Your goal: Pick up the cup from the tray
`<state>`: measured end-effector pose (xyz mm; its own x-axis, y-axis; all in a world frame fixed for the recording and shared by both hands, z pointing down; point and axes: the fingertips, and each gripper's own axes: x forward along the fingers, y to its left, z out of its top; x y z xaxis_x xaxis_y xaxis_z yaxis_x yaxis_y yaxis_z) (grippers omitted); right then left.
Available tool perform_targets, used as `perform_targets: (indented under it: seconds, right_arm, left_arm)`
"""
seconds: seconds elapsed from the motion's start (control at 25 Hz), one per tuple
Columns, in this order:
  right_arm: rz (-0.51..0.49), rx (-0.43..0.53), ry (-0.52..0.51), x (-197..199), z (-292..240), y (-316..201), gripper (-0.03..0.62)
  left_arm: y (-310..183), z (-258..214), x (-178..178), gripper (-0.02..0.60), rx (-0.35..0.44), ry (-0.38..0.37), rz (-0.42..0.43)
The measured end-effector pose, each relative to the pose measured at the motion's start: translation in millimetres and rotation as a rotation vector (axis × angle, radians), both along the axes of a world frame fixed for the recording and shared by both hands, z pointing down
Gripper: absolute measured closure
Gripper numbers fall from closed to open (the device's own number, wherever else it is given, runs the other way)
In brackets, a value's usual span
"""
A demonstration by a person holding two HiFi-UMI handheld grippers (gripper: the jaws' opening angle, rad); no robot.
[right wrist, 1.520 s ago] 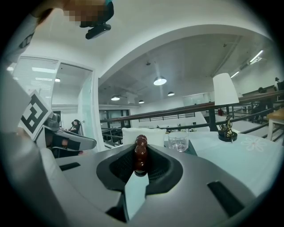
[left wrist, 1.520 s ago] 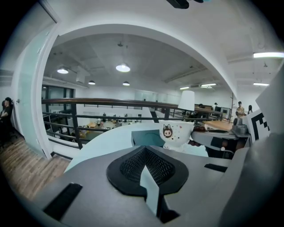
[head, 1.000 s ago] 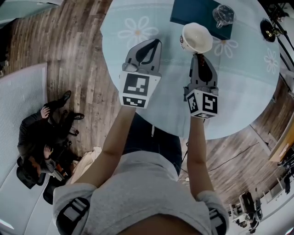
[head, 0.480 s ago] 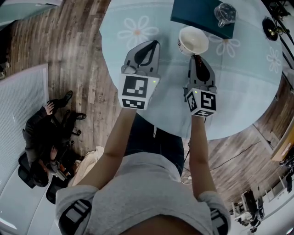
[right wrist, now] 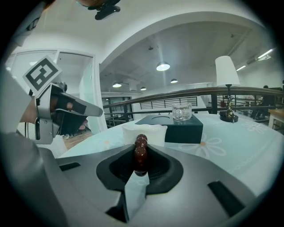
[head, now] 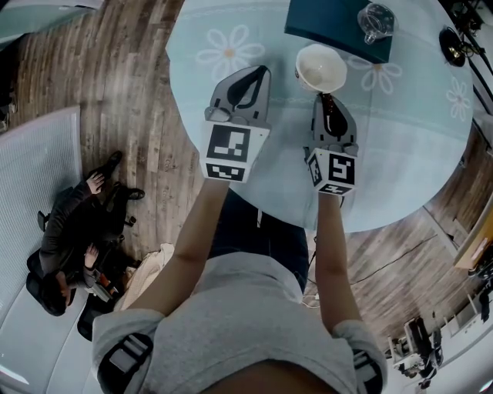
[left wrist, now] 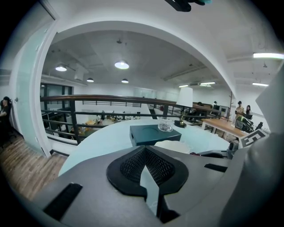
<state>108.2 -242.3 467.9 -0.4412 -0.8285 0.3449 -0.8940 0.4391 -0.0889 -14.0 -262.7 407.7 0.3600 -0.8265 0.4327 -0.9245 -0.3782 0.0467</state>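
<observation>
A white cup (head: 322,66) with a dark red beaded handle (right wrist: 141,150) sits off the dark teal tray (head: 323,23), just in front of its near edge; whether it rests on the table I cannot tell. My right gripper (head: 324,94) is shut on that beaded handle, and the cup's white body (right wrist: 151,131) shows just beyond the jaws. My left gripper (head: 253,73) hovers over the table to the left of the cup, jaws together and nothing in them. A clear glass cup (head: 375,23) stands on the tray's right part.
The round pale blue table (head: 400,131) has a flower print. A small table lamp (head: 451,48) stands at its far right. Wooden floor surrounds the table, and a person (head: 69,231) sits on the floor at the left. A railing runs behind the table.
My right gripper has sunk a little and drifted left with the cup, now nearer the table. The left gripper has stayed put.
</observation>
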Motion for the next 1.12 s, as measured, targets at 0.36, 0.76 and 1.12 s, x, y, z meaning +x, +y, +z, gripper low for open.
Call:
perform_targets:
  seconds: [0.36,0.76,1.12]
  right_arm:
    - [-0.021,-0.054,0.143,-5,29,17,0.556]
    - [-0.021,-0.069,0.116,-5,31,20,0.554]
    - [0.053,-0.069,-0.052,15,7,30,0.403]
  left_arm:
    - [4,0,6,0.575,0.010,-0.006,0.025]
    - [8,-4,5,0.575,0.019,0.007,0.025]
    - [3,-16,6,0.575,0.039,0.018,0.022]
